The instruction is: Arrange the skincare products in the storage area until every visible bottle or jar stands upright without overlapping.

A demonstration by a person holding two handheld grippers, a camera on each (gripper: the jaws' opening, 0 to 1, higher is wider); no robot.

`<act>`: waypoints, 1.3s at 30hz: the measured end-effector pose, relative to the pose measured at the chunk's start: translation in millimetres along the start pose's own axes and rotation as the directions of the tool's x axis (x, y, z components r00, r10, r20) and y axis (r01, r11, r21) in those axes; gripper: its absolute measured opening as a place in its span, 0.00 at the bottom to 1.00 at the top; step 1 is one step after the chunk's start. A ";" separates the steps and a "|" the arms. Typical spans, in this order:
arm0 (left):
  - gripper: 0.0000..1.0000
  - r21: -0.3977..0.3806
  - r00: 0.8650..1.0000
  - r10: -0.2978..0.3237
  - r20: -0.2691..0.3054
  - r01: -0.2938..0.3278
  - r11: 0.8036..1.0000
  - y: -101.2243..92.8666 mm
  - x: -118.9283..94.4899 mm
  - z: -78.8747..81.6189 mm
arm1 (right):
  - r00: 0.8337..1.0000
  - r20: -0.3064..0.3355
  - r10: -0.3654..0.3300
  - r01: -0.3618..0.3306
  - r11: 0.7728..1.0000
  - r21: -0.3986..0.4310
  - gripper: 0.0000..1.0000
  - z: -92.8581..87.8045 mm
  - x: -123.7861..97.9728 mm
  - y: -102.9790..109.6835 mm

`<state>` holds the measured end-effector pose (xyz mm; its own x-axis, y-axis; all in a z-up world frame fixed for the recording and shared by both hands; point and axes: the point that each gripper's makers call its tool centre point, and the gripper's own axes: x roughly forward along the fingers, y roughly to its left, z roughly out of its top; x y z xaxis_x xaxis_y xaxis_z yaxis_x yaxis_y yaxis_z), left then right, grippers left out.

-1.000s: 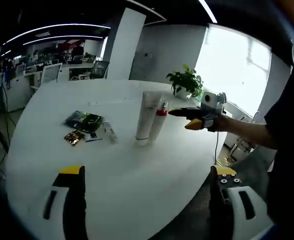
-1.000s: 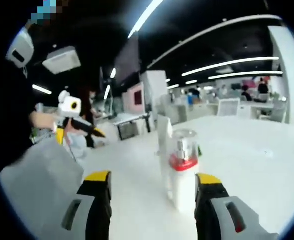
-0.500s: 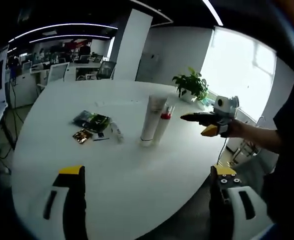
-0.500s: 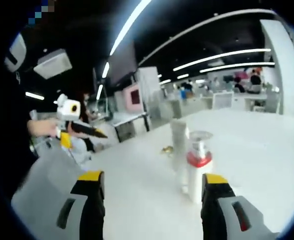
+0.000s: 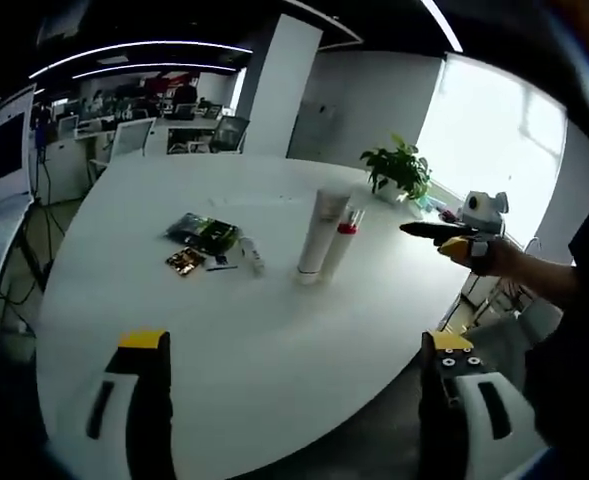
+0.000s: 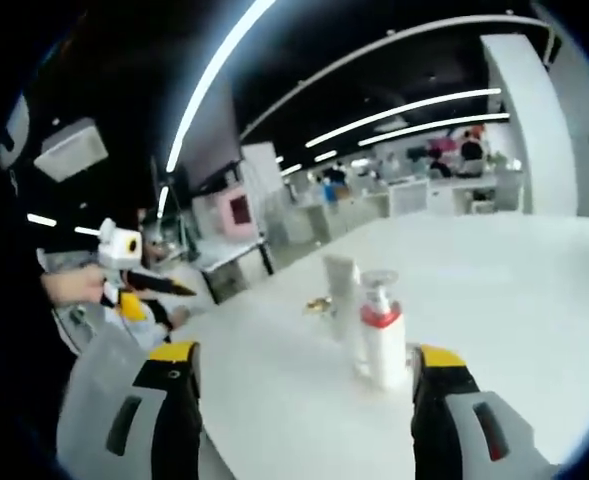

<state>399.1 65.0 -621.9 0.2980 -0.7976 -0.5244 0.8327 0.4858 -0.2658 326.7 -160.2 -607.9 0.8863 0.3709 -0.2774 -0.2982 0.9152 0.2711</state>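
Tube [image 5: 320, 233] and pump bottle [image 5: 340, 243] upright, touching, on table [image 5: 274, 340]. Left gripper [image 5: 299, 410] and right gripper [image 6: 304, 415] jaws apart, empty.

White tube [image 5: 323, 231] upright; red-collared pump bottle [image 5: 343, 240] upright beside.

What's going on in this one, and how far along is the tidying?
A person holds a gripper in each hand over a round white table. Both grippers are open and empty. A white tube and a red-collared pump bottle stand upright close together mid-table. Left of them in the left gripper view, a small tube lies flat beside some packets. The right gripper hangs apart from the bottles.
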 end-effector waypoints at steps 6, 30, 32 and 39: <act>0.99 0.009 1.000 -0.008 0.004 0.008 1.000 -1.6 -3.1 4.7 | 1.000 -0.001 -0.030 0.030 0.999 0.018 0.92 7.5 -8.4 13.2; 0.98 0.030 1.000 -0.024 -0.018 0.025 0.999 2.5 -14.7 5.5 | 0.992 0.029 -0.123 0.121 0.990 0.076 0.99 14.2 -44.7 16.5; 0.98 0.028 1.000 -0.023 -0.014 0.023 0.999 2.1 -14.0 6.6 | 0.992 0.025 -0.125 0.123 0.990 0.072 0.99 13.4 -44.3 16.4; 0.98 0.027 0.999 -0.025 -0.023 0.025 0.999 1.9 -11.9 5.4 | 0.992 0.023 -0.121 0.119 0.990 0.074 0.99 13.6 -41.5 17.3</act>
<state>399.6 73.5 -611.8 0.2667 -0.8011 -0.5359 0.8520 0.4558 -0.2574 289.6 -161.9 -579.1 0.9239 0.2537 -0.2865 -0.1637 0.9387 0.3034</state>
